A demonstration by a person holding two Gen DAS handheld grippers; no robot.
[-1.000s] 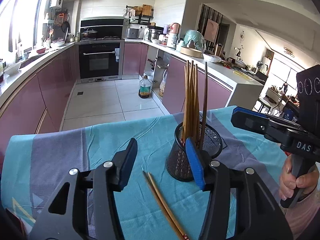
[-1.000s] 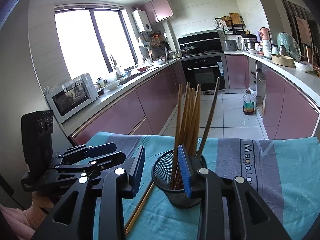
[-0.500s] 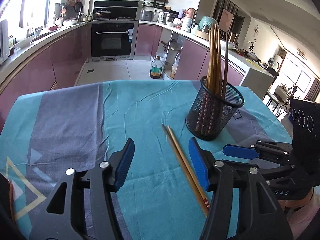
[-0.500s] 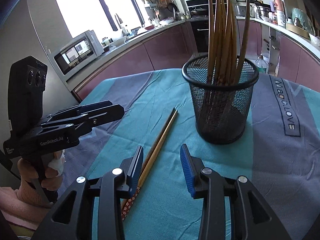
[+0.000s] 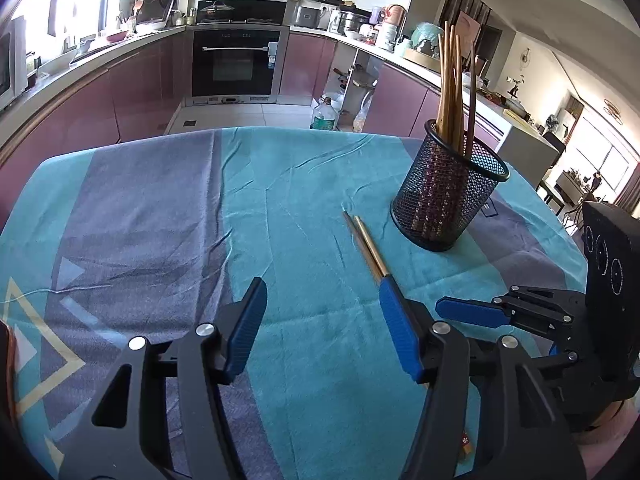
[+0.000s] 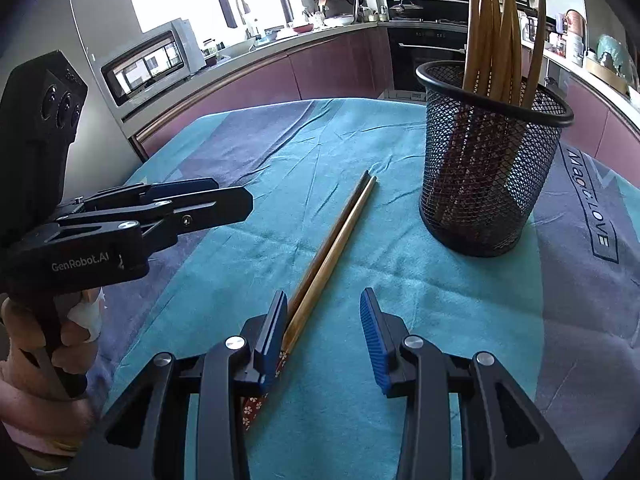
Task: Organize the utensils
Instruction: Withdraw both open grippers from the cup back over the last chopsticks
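Right gripper (image 6: 323,330), jaws parted and holding nothing, hovers low over the teal cloth (image 6: 440,300) with its left finger just beside the patterned end of the two loose chopsticks (image 6: 332,240). These lie side by side, touching, and point toward the black mesh holder (image 6: 490,152), which stands upright near their far tips with a bundle of chopsticks (image 6: 496,36) in it. We see the left gripper (image 5: 322,328) likewise released and empty, close on the other side of the pair.

We judge the main risks as follows. Since the pair lies outside the gap between the right fingers, closing now would catch nothing or only nudge the sticks apart. A grasp at one end may take one stick and leave its mate, or let the long shafts droop. Carried carelessly, the tips could strike the holder's rim and tip the light basket. Both grippers also crowd one spot, so we note a chance of collision.
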